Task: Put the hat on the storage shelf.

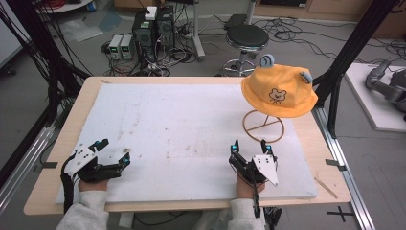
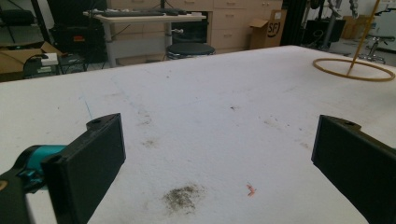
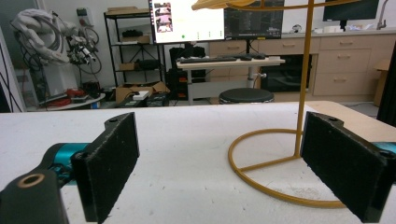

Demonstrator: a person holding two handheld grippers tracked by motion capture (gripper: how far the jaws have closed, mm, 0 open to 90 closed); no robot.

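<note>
On the counter (image 1: 191,96), both grippers rest empty, short of the hat stand (image 1: 263,126).
Left gripper (image 1: 113,153) well aside, right gripper (image 1: 249,145) just before its ring; both fingers apart; yellow hat (image 1: 278,91) sits atop.

Light: even, bright, soft shadows | focus: slightly soft — perhaps low resolution | glare: monitor (image 3: 187,21) overexposed

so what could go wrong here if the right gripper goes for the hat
The yellow hat perches on a thin wire stand with a light ring base, so a sideways tug may tip the stand. The right gripper, jaws open, sits just short of that ring and could snag it when it moves forward.
</note>
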